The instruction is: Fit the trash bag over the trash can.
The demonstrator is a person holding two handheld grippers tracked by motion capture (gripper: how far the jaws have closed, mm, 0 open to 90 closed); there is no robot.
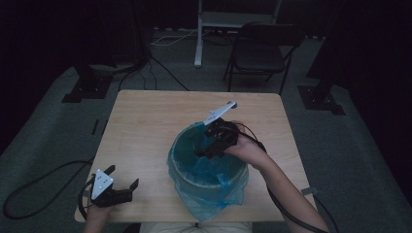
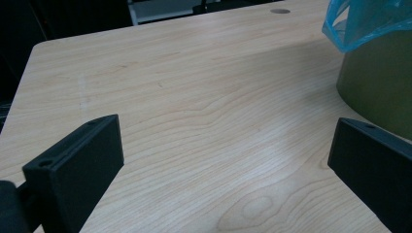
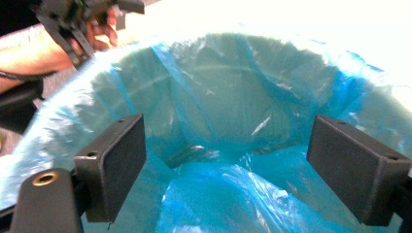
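Your right claw [image 1: 201, 151] gapes wide, grips nothing, hangs over bin [image 1: 209, 170] mouth, tips dipped past rim. Blue liner bag [image 3: 233, 194] crumpled directly below and ahead of jaws, none pinched between them. Your left claw [image 1: 122, 180] also wide open, empty, low over bare desk [image 2: 194, 97]; bin wall just right of its right jaw, apart.
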